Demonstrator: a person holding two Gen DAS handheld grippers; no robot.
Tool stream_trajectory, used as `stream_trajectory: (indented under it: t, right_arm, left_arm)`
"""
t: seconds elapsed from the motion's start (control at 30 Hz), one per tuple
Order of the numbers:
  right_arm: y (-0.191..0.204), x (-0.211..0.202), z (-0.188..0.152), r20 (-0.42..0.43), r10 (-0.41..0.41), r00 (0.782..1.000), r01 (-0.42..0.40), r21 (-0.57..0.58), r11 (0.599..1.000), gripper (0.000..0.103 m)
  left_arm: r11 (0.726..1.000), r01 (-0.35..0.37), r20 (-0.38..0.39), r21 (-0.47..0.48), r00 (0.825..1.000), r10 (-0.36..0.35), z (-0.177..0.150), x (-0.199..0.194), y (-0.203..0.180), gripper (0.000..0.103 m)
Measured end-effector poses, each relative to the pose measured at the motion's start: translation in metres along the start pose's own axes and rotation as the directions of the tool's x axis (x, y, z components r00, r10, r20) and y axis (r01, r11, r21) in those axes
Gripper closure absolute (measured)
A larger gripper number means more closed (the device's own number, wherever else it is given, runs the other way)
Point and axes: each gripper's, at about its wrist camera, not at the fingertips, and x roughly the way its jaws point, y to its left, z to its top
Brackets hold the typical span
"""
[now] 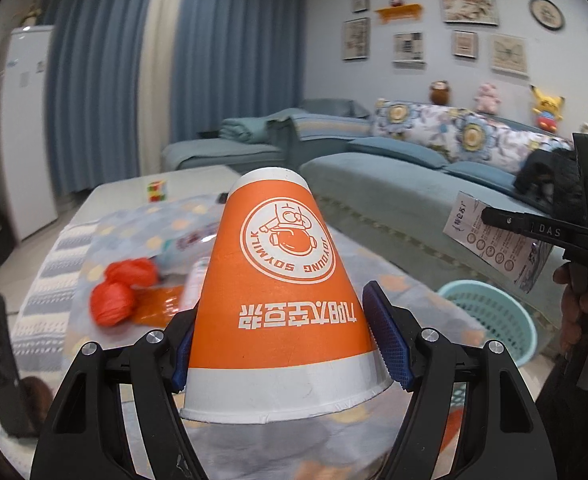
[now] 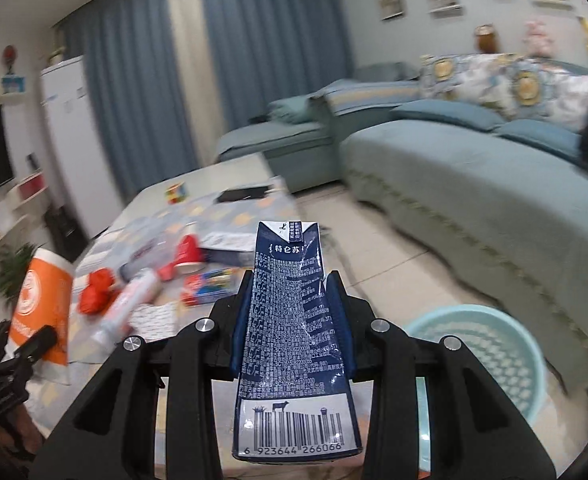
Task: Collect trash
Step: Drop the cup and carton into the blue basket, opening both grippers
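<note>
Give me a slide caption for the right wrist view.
Right tongs grip a dark blue milk carton beside the turquoise bin.

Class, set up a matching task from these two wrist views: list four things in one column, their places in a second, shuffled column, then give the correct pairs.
Things:
1. orange paper cup
2. dark blue milk carton
3. mint laundry-style basket
4. puzzle cube

Places:
A. on the floor beside the sofa
B. clamped in the right gripper
C. at the far end of the table
D. clamped in the left gripper

Pairs: 1-D, 2-B, 3-A, 4-C
</note>
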Motion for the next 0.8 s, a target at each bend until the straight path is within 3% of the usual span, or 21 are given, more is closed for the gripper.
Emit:
stream_trajectory:
  t: [0.2, 0.4, 0.57, 0.67, 0.73, 0.77, 0.8]
  right_arm:
    - [-0.056, -0.023, -0.015, -0.003, -0.097, 0.995, 0.097, 0.082, 0.992, 0.070]
    - [-0.120, -0.026, -0.029, -0.043, -0.186, 0.982, 0.191, 0.188, 0.963, 0.070]
    - [-0.155, -0.009, -0.025, -0.095, -0.265, 0.960, 0.280, 0.232, 0.932, 0.070]
    - [-0.186, 0.000, -0.022, -0.131, -0.270, 0.954, 0.299, 0.321, 0.899, 0.068]
    - [-0.201, 0.002, -0.027, -0.144, -0.270, 0.952, 0.305, 0.384, 0.871, 0.051]
    - [-0.206, 0.000, -0.029, -0.141, -0.274, 0.952, 0.307, 0.407, 0.860, 0.044]
    - [-0.210, -0.002, -0.031, -0.137, -0.280, 0.950, 0.312, 0.417, 0.854, 0.043]
  left_arm:
    - [0.989, 0.145, -0.025, -0.031, 0.989, -0.146, 0.000, 0.006, -0.035, 0.033]
    - [0.943, 0.334, -0.060, -0.018, 0.941, -0.334, 0.015, 0.040, -0.094, 0.033]
    - [0.885, 0.460, -0.117, -0.072, 0.877, -0.465, 0.035, 0.097, -0.145, 0.033]
    - [0.848, 0.517, -0.162, -0.115, 0.833, -0.530, 0.046, 0.134, -0.172, 0.033]
    - [0.819, 0.551, -0.221, -0.158, 0.789, -0.573, 0.050, 0.161, -0.190, 0.031]
    - [0.815, 0.552, -0.257, -0.176, 0.773, -0.580, 0.049, 0.173, -0.197, 0.024]
    - [0.820, 0.543, -0.283, -0.182, 0.769, -0.573, 0.048, 0.182, -0.202, 0.020]
